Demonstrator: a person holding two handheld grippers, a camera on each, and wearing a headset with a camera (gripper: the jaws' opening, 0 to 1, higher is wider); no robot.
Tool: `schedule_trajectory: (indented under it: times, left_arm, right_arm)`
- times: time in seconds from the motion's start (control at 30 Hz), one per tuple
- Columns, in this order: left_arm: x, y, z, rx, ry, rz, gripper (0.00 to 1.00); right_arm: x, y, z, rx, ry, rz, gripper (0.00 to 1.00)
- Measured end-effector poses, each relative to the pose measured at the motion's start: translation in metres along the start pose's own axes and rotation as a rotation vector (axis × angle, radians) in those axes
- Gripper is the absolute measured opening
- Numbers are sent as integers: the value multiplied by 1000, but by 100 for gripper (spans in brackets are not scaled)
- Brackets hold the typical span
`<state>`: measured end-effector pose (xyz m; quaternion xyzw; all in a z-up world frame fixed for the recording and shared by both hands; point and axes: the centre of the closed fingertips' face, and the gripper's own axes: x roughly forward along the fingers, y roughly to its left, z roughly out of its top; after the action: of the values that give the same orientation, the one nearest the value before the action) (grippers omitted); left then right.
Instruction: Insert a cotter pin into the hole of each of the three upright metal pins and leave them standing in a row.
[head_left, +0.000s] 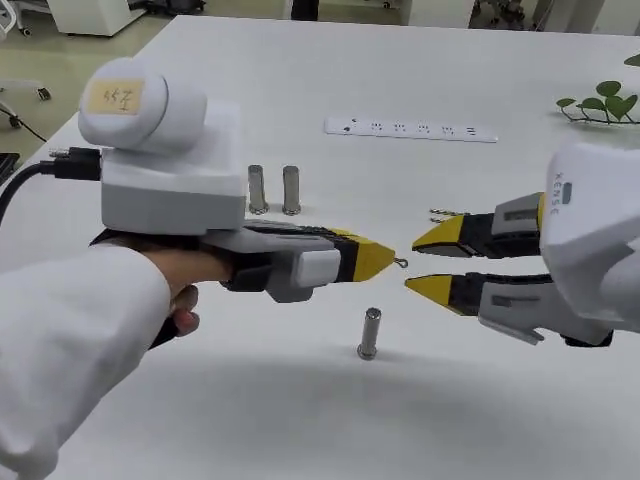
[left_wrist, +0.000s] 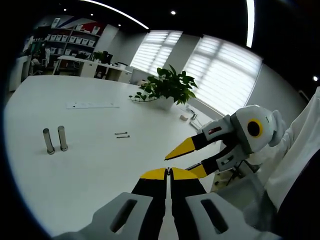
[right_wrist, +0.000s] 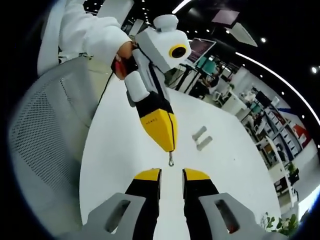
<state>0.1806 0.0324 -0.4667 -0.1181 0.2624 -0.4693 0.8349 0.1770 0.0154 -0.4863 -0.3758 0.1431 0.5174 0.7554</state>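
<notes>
One white table (head_left: 300, 70) bears all that we list. Left gripper (head_left: 386, 262), clenched on a cotter pin (head_left: 400, 264) whose loop juts out toward the right gripper (head_left: 412, 265), jaws parted, just beside it. Power strip (head_left: 410, 129), far side. Far metal pins (head_left: 256, 189), two, upright, side by side. Near metal pin (head_left: 370, 333), upright, alone, nearer us than the gripper tips. We count two spare cotter pins (head_left: 445, 213) lying right of the far pair.

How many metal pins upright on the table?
3. Two metal pins stand side by side behind the left gripper; a third pin stands alone, nearer the camera. None seems hidden.
</notes>
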Motion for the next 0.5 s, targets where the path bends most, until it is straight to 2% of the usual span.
schedule_trajectory:
  times: [0.07, 0.17, 0.23, 0.3, 0.37, 0.43, 0.5]
  left_arm:
    - [-2, 0, 0, 25, 0, -5, 0]
    - [-4, -2, 1, 87, -2, -16, 0]
    - [-6, -4, 1, 113, -2, -23, 0]
    - [-7, -5, 2, 168, -10, -30, 0]
    - [-8, -7, 1, 178, -7, -41, 0]
    - [-8, -9, 1, 208, -3, -51, 0]
    - [-9, -11, -1, 231, 7, -60, 0]
  right_arm:
    - [-1, -1, -1, 47, -16, 19, 15]
    - [-3, -1, -2, 161, -54, 76, 16]
    - [-5, 1, -2, 212, -67, 111, 16]
    - [-9, 10, 6, 280, -119, 214, 17]
    - [-11, 13, 8, 341, -138, 253, 19]
    - [-13, 16, 11, 366, -152, 287, 20]
    - [-13, 13, 10, 362, -152, 282, 19]
